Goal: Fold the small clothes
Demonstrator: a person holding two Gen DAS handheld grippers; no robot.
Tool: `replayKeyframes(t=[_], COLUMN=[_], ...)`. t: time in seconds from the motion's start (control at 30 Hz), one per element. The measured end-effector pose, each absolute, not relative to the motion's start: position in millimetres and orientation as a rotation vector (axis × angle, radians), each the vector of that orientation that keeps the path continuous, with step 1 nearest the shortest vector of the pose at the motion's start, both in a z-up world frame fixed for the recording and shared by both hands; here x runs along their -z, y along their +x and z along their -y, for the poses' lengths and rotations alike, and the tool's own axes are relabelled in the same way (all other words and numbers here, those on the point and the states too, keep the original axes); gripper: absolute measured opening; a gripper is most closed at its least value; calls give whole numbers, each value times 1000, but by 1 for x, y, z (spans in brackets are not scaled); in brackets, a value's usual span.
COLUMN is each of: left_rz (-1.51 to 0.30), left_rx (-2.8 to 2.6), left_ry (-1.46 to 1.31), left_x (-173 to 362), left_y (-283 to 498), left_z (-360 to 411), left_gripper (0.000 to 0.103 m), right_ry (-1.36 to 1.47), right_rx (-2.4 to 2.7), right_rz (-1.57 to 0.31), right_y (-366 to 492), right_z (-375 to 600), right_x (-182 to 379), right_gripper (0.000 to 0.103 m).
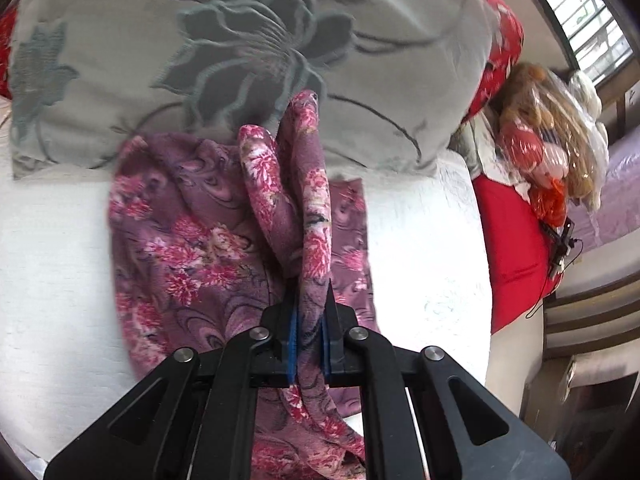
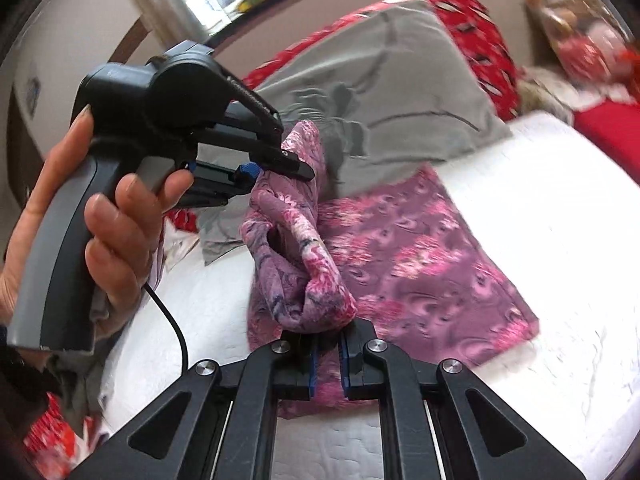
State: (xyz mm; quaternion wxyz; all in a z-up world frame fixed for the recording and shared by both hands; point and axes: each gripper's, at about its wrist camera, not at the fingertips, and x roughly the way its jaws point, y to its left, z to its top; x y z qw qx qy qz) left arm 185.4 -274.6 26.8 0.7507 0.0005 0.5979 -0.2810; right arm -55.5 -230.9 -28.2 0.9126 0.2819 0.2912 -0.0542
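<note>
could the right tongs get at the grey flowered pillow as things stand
Probably not yet. The right tongs are shut on the purple floral garment, as are the left tongs, and the lifted fold stands between them and the grey pillow. They would have to let go first.

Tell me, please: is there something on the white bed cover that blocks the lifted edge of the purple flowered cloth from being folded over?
Nothing visible does. Both the left gripper and right gripper already pinch the purple flowered cloth; the rest of it lies flat and bare on the white bed cover.

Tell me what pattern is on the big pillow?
The pillow is pale grey with large dark grey flowers and leaves, clearest in the left wrist view.
</note>
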Motion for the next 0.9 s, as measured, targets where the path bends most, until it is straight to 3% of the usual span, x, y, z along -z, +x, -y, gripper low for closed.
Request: replayKeyframes(t=[0.43, 0.53, 0.6, 0.67, 0.73, 0.87, 0.9], left_rz=[-1455, -1407, -1371, -1319, -1265, -1283, -1311], left_rx=[635, 624, 605, 552, 490, 407, 403], left_ry=[10, -44, -67, -77, -87, -133, -166], left_x=[24, 6, -6, -16, -21, -1, 9], left_y=[167, 172, 180, 189, 197, 207, 207], left_z=[316, 290, 265, 232, 194, 149, 141], left_gripper=[9, 16, 37, 54, 56, 56, 56], right_ry=[844, 935, 967, 930, 899, 847, 844], right_rx=[199, 193, 174, 199, 236, 264, 220], right_rz=[-703, -767, -780, -772, -697, -531, -549], right_y=[-74, -72, -75, -86, -100, -94, -76], right_z=[300, 314, 319, 326, 338, 375, 381], right_x=[87, 108, 109, 95, 77, 35, 31], right_gripper=[8, 18, 20, 28, 33, 69, 70])
